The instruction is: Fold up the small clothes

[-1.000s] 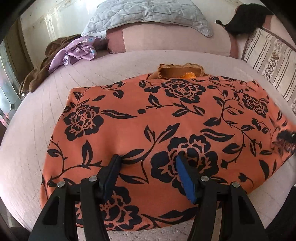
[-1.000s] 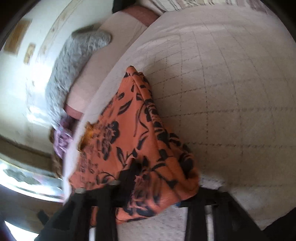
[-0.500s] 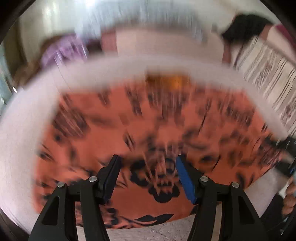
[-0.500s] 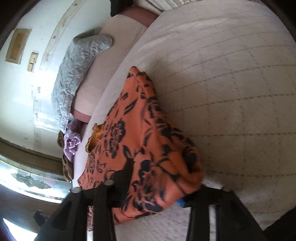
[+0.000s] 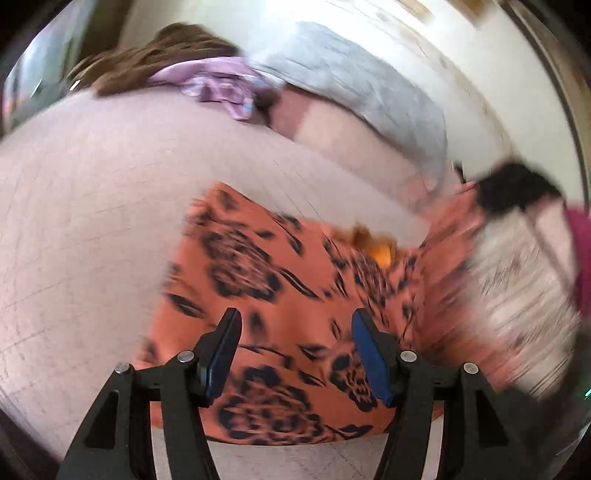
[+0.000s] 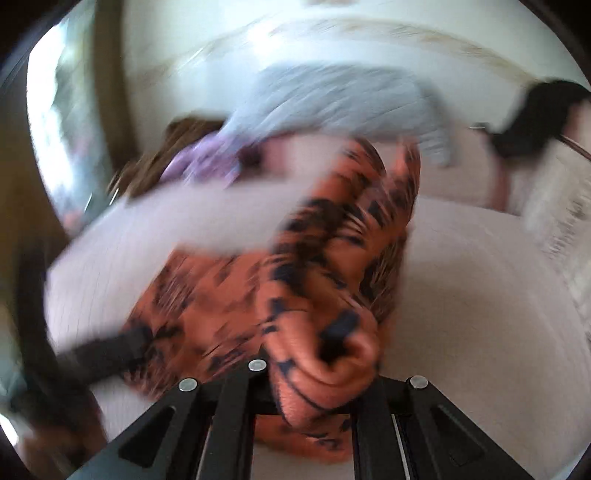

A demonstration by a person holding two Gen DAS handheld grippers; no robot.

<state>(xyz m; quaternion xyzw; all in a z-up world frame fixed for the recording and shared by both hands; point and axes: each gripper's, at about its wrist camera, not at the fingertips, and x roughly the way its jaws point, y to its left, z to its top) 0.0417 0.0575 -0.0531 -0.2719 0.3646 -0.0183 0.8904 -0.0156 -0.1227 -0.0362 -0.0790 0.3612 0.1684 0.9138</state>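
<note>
We record both views: bright daylight, glare on the far wall (image 5: 369, 33), heavy motion blur, fisheye bending, dark vignetted corners

motion-smeared throughout: orange floral garment (image 6: 229, 295) and grey pillow (image 6: 332, 99). right gripper (image 6: 317, 384) fingertips buried under bunched cloth, grip unreadable.

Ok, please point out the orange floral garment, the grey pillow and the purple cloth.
orange floral garment (image 5: 295, 295): left wrist view, flat middle part.
grey pillow (image 5: 369, 92): left wrist view, quilted top.
purple cloth (image 5: 218, 83): left wrist view, crumpled middle.
</note>
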